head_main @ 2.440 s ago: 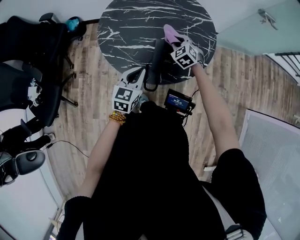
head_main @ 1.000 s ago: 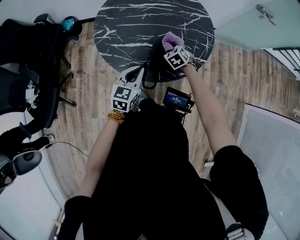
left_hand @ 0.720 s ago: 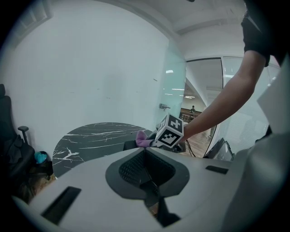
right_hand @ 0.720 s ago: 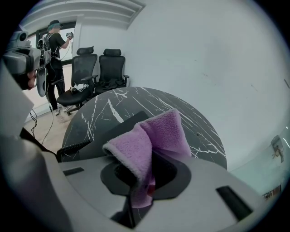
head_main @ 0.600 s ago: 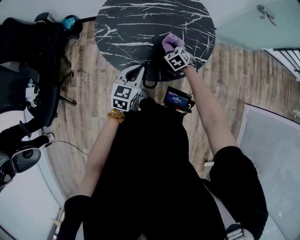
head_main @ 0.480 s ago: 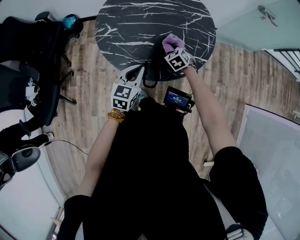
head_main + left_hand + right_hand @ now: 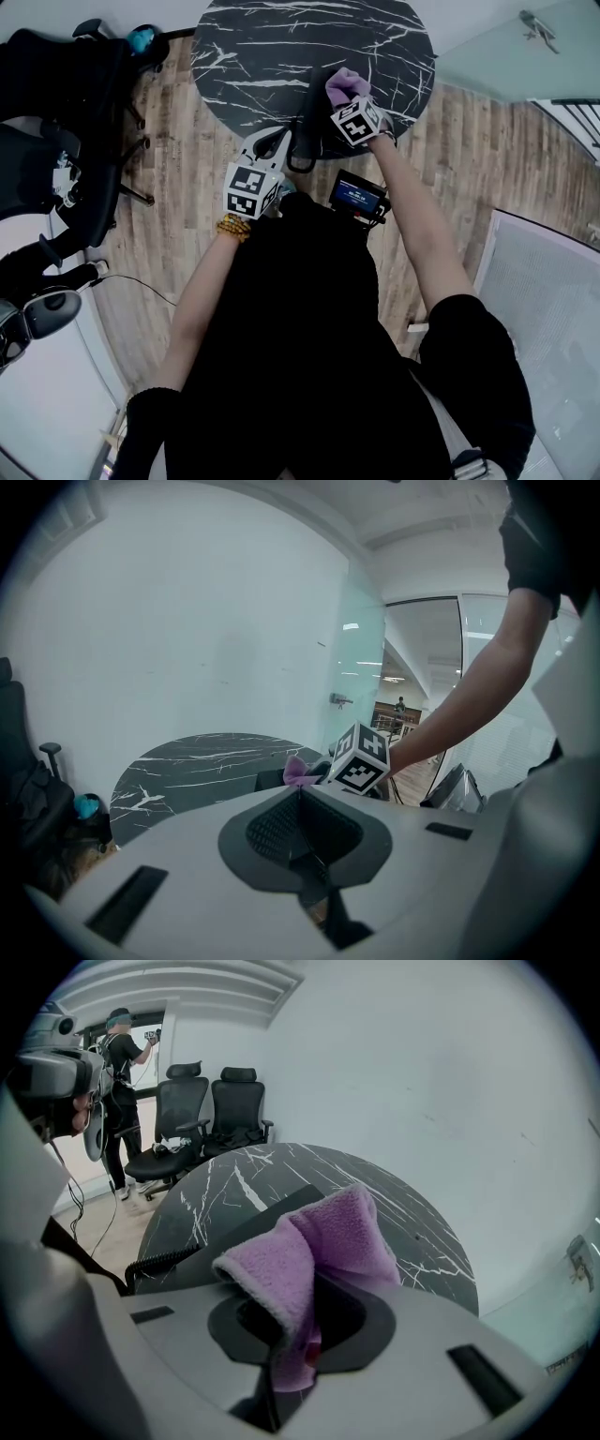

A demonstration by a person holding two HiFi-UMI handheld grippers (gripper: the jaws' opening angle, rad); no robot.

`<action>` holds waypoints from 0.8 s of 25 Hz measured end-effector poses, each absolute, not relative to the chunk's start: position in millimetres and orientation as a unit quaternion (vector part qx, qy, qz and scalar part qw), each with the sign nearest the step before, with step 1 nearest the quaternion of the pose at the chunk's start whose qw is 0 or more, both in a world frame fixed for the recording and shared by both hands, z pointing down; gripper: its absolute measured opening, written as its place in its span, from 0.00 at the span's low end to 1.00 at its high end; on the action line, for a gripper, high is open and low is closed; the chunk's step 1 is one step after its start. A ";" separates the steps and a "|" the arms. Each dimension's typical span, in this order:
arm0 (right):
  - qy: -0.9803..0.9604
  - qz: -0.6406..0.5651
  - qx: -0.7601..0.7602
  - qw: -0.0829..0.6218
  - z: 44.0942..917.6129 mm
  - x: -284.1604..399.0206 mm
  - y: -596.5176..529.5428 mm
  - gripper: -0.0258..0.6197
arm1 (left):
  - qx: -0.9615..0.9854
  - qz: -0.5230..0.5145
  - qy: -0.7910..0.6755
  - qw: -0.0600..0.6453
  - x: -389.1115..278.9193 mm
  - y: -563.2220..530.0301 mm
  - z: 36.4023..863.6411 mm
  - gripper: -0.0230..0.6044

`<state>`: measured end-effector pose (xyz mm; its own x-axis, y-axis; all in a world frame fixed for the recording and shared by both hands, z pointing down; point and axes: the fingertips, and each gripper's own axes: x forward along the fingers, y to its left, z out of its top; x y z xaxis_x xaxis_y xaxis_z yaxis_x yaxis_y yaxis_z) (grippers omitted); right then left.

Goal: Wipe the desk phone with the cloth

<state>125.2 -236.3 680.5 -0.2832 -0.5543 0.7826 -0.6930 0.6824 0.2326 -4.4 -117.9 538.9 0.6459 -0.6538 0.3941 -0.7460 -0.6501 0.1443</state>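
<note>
- The desk phone (image 7: pixel 317 120) sat near the surface's (image 7: pixel 253 47) 6 o'clock edge; hard strokes might push it off.
- The left tool (image 7: pixel 302 832), clenched on nothing, wasn't steadying it.
- The right tool (image 7: pixel 298 1330) gripped the cloth (image 7: pixel 323 1237) over the phone; a snag might free it.

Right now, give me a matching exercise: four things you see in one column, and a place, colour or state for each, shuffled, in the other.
1. purple cloth
2. left tool
3. desk phone
4. round table

A. shut, holding nothing
B. black with white veins
C. clamped in the right tool
D. near the table's near edge

Pairs: 1-C, 2-A, 3-D, 4-B.
</note>
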 end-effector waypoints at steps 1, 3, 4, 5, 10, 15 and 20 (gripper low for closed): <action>-0.798 0.076 0.391 0.452 681.0 125.1 -235.5 0.13 | 0.895 0.156 -0.391 0.148 -4.2 -118.0 538.8 0.06; -0.799 0.078 0.390 0.450 681.9 124.5 -233.9 0.13 | 0.895 0.156 -0.391 0.148 -3.8 -117.8 538.6 0.06; -0.799 0.079 0.390 0.451 682.0 124.3 -233.1 0.13 | 0.895 0.156 -0.390 0.148 -3.4 -117.5 538.7 0.06; -0.799 0.079 0.390 0.451 681.9 124.3 -232.7 0.13 | 0.895 0.157 -0.390 0.148 -2.9 -117.1 538.7 0.06; -0.801 0.066 0.392 0.448 682.0 123.2 -233.9 0.13 | 0.896 0.157 -0.388 0.148 -1.8 -117.5 539.2 0.06; -0.799 0.057 0.402 0.445 683.7 124.4 -231.8 0.13 | 0.896 0.157 -0.387 0.149 0.7 -116.8 540.8 0.06; -0.800 0.056 0.399 0.445 683.6 123.5 -227.8 0.13 | 0.896 0.157 -0.388 0.150 0.0 -116.5 541.2 0.06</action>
